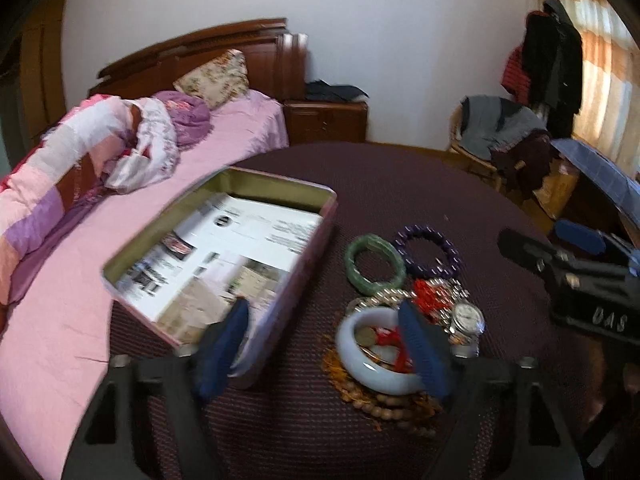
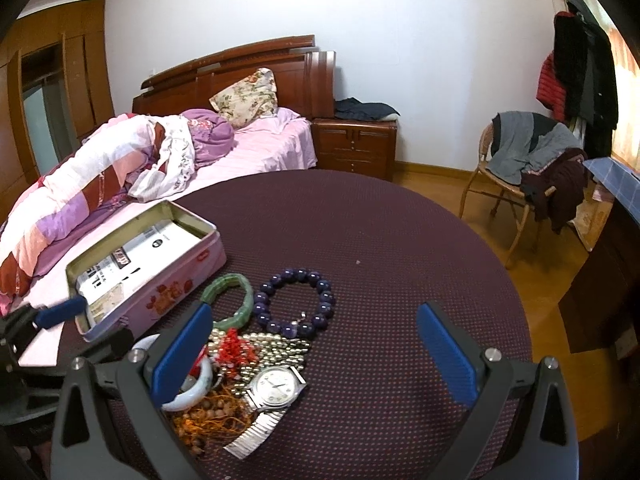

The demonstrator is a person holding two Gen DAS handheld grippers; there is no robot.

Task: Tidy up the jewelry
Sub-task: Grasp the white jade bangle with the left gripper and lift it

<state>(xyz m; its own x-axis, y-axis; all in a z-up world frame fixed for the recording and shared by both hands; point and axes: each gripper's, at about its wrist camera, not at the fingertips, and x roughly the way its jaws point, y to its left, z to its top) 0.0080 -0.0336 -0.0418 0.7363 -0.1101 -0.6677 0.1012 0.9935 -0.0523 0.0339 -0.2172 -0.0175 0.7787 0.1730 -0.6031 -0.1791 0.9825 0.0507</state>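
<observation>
A jewelry pile lies on the dark dotted tablecloth (image 2: 380, 240): a green bangle (image 1: 349, 264) (image 2: 228, 280), a purple bead bracelet (image 1: 416, 232) (image 2: 296, 272), a red coral piece (image 1: 428, 292) (image 2: 234, 346), a silver watch (image 1: 466, 316) (image 2: 276, 388), a white bangle (image 1: 344, 340) (image 2: 196, 392) and wooden beads (image 1: 384, 400). An open pink tin (image 1: 280, 184) (image 2: 160, 296) lined with printed paper stands to their left. My left gripper (image 1: 322, 354) hangs open low over the tin's near corner and the white bangle. My right gripper (image 2: 316, 356) is wide open above the watch.
A bed with pink sheets (image 2: 260, 156) runs along the table's left edge. At the back stands a wooden nightstand (image 2: 356, 140). A wicker chair heaped with clothes (image 2: 520, 160) is at the right, over bare wooden floor.
</observation>
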